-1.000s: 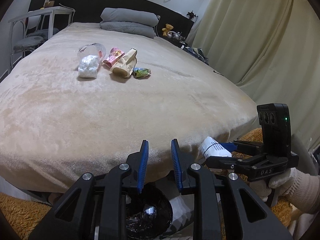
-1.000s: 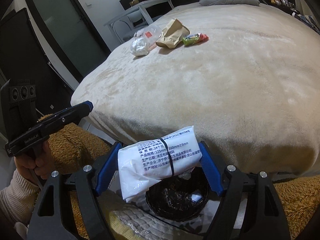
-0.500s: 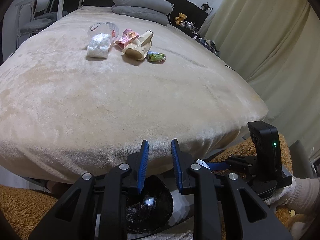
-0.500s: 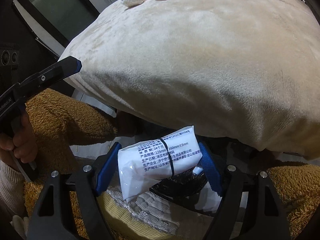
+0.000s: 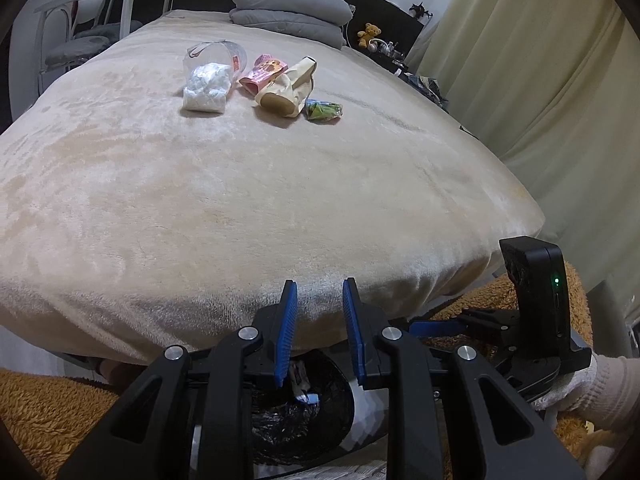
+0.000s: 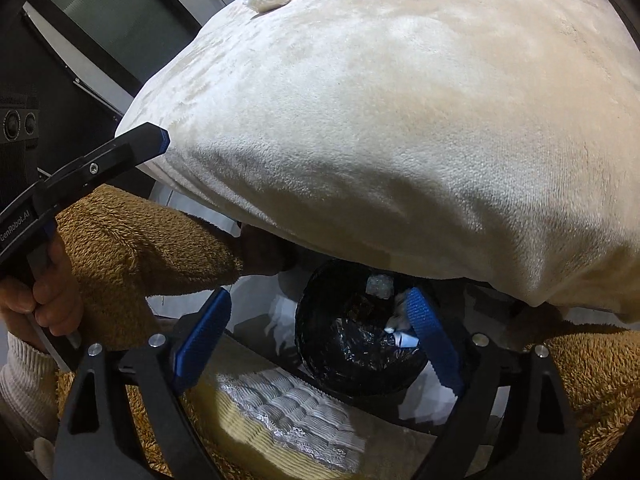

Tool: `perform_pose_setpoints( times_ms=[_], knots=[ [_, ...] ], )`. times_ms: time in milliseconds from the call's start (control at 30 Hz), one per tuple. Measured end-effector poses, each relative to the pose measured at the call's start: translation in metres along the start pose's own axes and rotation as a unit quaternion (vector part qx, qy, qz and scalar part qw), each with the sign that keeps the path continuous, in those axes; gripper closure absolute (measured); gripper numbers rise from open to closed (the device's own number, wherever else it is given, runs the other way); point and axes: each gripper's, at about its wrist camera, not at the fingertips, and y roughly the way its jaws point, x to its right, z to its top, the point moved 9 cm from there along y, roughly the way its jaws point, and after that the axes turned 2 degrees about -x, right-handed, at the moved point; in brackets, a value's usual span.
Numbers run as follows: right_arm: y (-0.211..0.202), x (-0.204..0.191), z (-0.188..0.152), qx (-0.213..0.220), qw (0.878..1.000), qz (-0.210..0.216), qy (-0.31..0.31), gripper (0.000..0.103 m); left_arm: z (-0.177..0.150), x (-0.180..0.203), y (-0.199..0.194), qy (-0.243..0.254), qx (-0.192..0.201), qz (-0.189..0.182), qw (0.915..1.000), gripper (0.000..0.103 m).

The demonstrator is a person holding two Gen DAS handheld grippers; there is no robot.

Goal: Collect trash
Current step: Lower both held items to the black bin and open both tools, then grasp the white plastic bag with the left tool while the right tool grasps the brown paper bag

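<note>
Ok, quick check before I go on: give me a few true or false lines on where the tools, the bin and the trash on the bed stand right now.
1. The right tool grips a white packet. False: its jaws are open and empty.
2. The right tool hangs above the black bin. True.
3. The left tool holds a wrapper. False: nothing is between its narrowly parted jaws.
4. Trash remains on the bed: a clear cup, a white wad, a pink wrapper, a paper bag and a green wrapper. True.
5. The bin is empty. False: scraps lie inside.
</note>
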Motion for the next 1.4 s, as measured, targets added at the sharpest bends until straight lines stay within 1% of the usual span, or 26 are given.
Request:
perform_pose_setpoints(
  times_ms=[67,100,133,167,300,433,500,533,567,700,800,833,867,900,933,967,1067,1167,1233,1300,1400],
  knots=[
    [-0.004,-0.002,0.002,0.009,1.0,0.0,-0.007,0.014,0.002,-0.001,-0.002,-0.003,0.004,0.001,1.0,0.079],
    [-0.006,-0.004,0.003,0.015,1.0,-0.002,-0.012,0.014,0.002,-0.002,-0.003,-0.003,0.006,0.002,1.0,0.077],
    [-0.009,-0.003,0.003,0.02,1.0,-0.003,-0.015,0.014,0.003,-0.003,-0.005,-0.004,0.009,0.006,0.9999,0.066],
    [-0.011,-0.004,0.004,0.025,1.0,-0.003,-0.017,0.014,0.004,-0.003,-0.006,-0.006,0.012,0.009,0.9999,0.063],
    [-0.027,-0.007,0.007,0.056,0.998,-0.007,-0.025,0.014,0.005,-0.002,-0.012,-0.004,0.023,0.008,0.9997,0.063],
    [-0.05,-0.011,0.014,0.099,0.994,-0.007,-0.041,0.014,0.008,-0.002,-0.017,-0.006,0.029,0.008,0.9995,0.063],
    [-0.063,-0.014,0.019,0.122,0.991,-0.01,-0.057,0.014,0.011,-0.004,-0.021,-0.008,0.035,0.007,0.9993,0.054],
    [-0.07,-0.015,0.023,0.135,0.988,-0.017,-0.071,0.014,0.013,-0.005,-0.022,-0.01,0.037,0.006,0.9992,0.046],
    [-0.075,-0.017,0.027,0.145,0.985,-0.024,-0.087,0.014,0.014,-0.005,-0.022,-0.011,0.037,0.004,0.9992,0.04],
    [-0.092,-0.018,0.051,0.177,0.975,-0.041,-0.127,0.014,0.02,-0.005,-0.021,-0.002,0.033,0.008,0.9994,0.04],
    [-0.101,-0.013,0.072,0.193,0.968,-0.06,-0.15,0.013,0.033,-0.004,-0.021,0.018,0.033,0.02,0.9991,0.039],
    [-0.105,-0.01,0.082,0.201,0.965,-0.065,-0.153,0.011,0.039,-0.006,-0.021,0.021,0.036,0.025,0.9988,0.029],
    [-0.107,-0.007,0.09,0.206,0.964,-0.068,-0.153,0.008,0.046,-0.009,-0.022,0.021,0.039,0.029,0.9986,0.017],
    [-0.109,-0.004,0.099,0.211,0.963,-0.07,-0.151,0.005,0.052,-0.012,-0.021,0.021,0.04,0.033,0.9984,0.012],
    [-0.111,-0.001,0.108,0.217,0.962,-0.072,-0.151,0.005,0.058,-0.014,-0.018,0.026,0.031,0.032,0.9987,0.006],
    [-0.113,0.001,0.117,0.222,0.96,-0.072,-0.152,0.005,0.063,-0.015,-0.015,0.034,0.024,0.033,0.9986,0.006],
    [-0.115,0.01,0.143,0.234,0.957,-0.074,-0.156,0.005,0.083,-0.025,-0.012,0.033,0.032,0.042,0.998,0.006],
    [-0.111,0.019,0.167,0.234,0.957,-0.072,-0.153,0.005,0.104,-0.036,-0.004,0.029,0.031,0.038,0.9984,0.006],
    [-0.106,0.023,0.18,0.232,0.958,-0.069,-0.155,0.005,0.114,-0.044,0.004,0.032,0.022,0.041,0.9984,0.006],
    [-0.099,0.022,0.191,0.225,0.957,-0.067,-0.169,0.005,0.123,-0.055,0.016,0.033,0.007,0.053,0.998,0.006],
    [-0.087,0.018,0.205,0.219,0.95,-0.073,-0.211,0.005,0.134,-0.071,0.033,0.029,-0.013,0.066,0.9974,0.006]
  ],
)
